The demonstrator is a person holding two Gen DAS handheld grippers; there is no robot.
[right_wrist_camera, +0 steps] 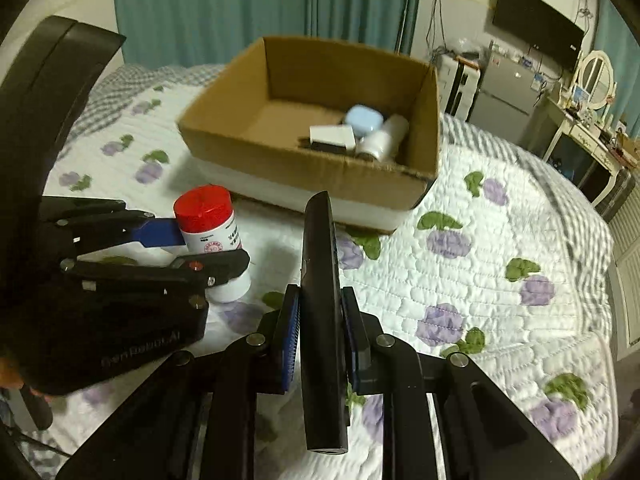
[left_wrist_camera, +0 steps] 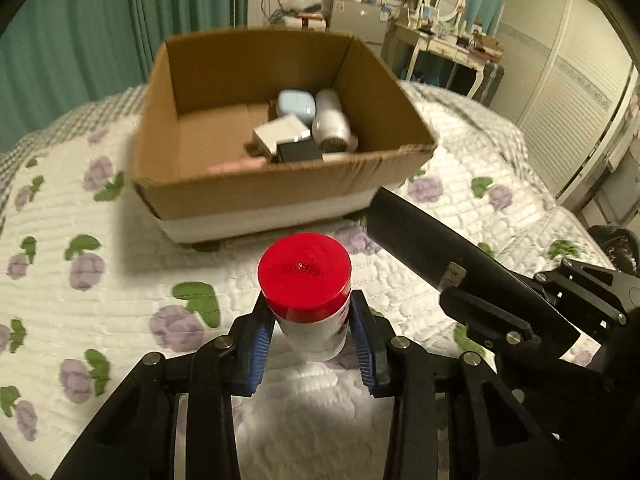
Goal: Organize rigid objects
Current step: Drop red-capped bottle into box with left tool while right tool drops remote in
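My left gripper (left_wrist_camera: 312,320) is shut on a white bottle with a red cap (left_wrist_camera: 305,276), held upright above the bed; the bottle also shows in the right wrist view (right_wrist_camera: 208,220). My right gripper (right_wrist_camera: 320,312) is shut on a long flat black remote-like bar (right_wrist_camera: 320,280), which points toward the cardboard box (right_wrist_camera: 424,120); the bar also shows in the left wrist view (left_wrist_camera: 440,252). The open cardboard box (left_wrist_camera: 160,128) sits on the bed ahead of both grippers. It holds a white hair dryer (left_wrist_camera: 332,124), a light blue case (left_wrist_camera: 296,105), a white box (left_wrist_camera: 280,132) and a black box (left_wrist_camera: 299,152).
A quilted white bedspread with purple flowers (left_wrist_camera: 100,280) covers the bed. Teal curtains (left_wrist_camera: 80,20) hang behind. A dressing table with a mirror (left_wrist_camera: 440,4), a wall TV (right_wrist_camera: 536,28) and a wardrobe (left_wrist_camera: 568,92) stand at the right.
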